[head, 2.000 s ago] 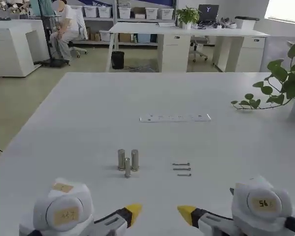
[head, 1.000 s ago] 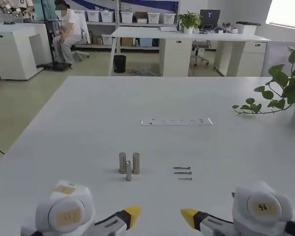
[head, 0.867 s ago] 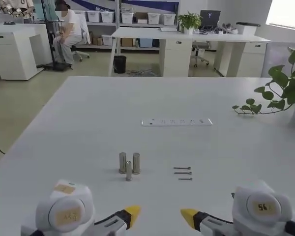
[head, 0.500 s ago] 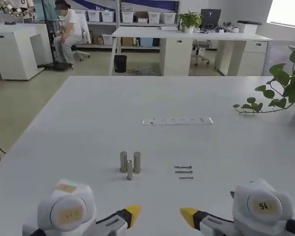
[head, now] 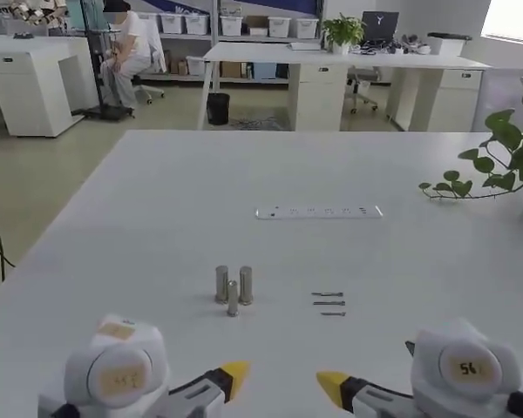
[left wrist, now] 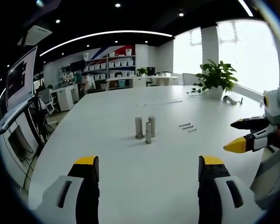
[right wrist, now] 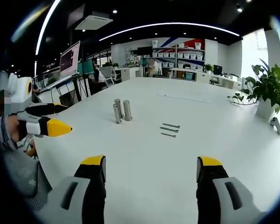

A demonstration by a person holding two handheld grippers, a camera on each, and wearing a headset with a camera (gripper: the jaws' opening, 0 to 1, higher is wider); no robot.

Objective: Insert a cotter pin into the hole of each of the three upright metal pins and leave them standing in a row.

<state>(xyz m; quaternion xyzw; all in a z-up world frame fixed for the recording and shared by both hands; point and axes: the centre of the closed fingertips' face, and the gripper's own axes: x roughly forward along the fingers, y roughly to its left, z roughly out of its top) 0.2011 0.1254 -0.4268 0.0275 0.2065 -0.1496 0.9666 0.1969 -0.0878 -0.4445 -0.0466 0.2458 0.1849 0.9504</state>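
Metal pins (head: 233, 292) stand ahead of left hand-held gripper (left wrist: 148, 161), right hand-held gripper (right wrist: 150, 161), both agape.

Table (head: 157, 218): white, matt, smooth, no grain or seams seen.
Three metal pins (head: 233, 287): bare silvery metal, satin finish, faint vertical highlights.
Right of them, cotter pins (head: 329, 303): thin, darker grey metal; finish too small to tell.
Shells of left gripper (left wrist: 147, 163) and right gripper (right wrist: 149, 163): white plastic, slight gloss. Jaws black, matt, with yellow tips; rubber or plastic, could not tell.
Farther back, power strip (head: 319, 212): white plastic, low sheen.
Far right, plant (head: 497, 157): green leaves, waxy.
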